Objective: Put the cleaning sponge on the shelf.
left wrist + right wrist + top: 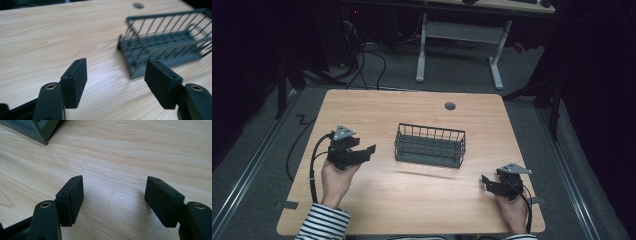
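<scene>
Black left gripper (116, 75) fingers wide apart, empty, right gripper (113, 195) likewise

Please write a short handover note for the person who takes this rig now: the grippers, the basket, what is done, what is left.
Left gripper: open, nothing between its jaws, pointing at the wire basket from its left, apart from it.
Right gripper: open, holding nothing, low over the table near its front right corner.
Basket: upright mid-table, looks empty, untouched.
Done: nothing visible. Left: probably grasping the basket; left gripper is nearer.
</scene>
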